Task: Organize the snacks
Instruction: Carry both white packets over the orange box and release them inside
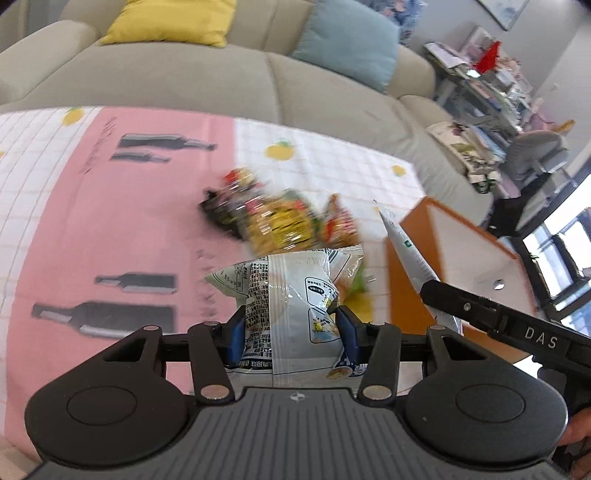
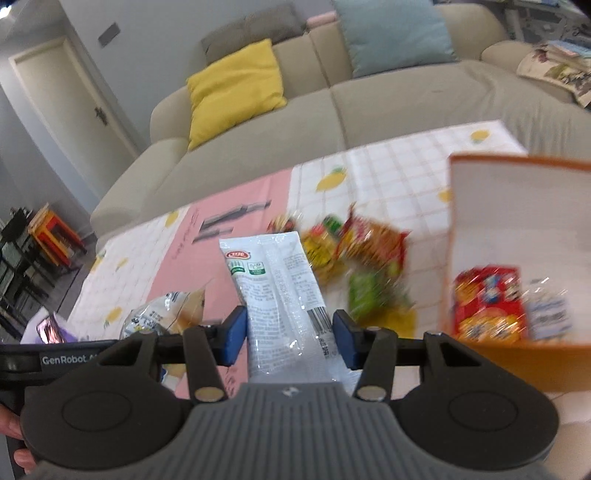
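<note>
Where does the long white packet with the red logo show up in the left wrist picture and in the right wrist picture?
Left wrist view: the long white packet slants up at centre right, seen edge-on, held in the right gripper in front of the orange box.
Right wrist view: the same packet stands at centre between the right gripper's pads.
Shared landmark: the yellow cushion on the sofa.

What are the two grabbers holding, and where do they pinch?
The left gripper pinches a crinkly white printed snack bag across its lower half. The right gripper pinches a long white plastic packet near its bottom end.
</note>
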The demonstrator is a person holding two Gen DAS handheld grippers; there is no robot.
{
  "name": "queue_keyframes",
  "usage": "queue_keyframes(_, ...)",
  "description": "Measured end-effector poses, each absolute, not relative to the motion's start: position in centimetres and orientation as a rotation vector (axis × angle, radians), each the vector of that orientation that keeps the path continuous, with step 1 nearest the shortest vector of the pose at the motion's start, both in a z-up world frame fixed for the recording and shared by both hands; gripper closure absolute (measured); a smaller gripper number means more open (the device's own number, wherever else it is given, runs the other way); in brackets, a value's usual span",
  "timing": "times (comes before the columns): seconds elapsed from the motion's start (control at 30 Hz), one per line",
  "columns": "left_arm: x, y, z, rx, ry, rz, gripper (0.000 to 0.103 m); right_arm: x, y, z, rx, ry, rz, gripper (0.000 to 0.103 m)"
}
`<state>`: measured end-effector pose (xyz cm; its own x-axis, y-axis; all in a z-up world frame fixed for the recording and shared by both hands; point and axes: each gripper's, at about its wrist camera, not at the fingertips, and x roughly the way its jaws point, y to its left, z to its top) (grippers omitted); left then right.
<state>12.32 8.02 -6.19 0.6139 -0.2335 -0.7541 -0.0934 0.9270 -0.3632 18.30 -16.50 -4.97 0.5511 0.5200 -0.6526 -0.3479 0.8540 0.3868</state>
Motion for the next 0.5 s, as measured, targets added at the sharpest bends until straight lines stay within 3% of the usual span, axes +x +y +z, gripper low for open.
queue_keyframes(0.23,15.8,2.3,-2.4,-0.323,0.880,-0.219,0.047,19.4,-22.0,-1.2,0.154,0.765,0.424,0.054)
queue_keyframes(0.5,20.3,-6.9,-0.8,-0.234,0.907,-0.415,0.047,20.6,-29.2,-1.1,0.084,0.778,0.274,0.054)
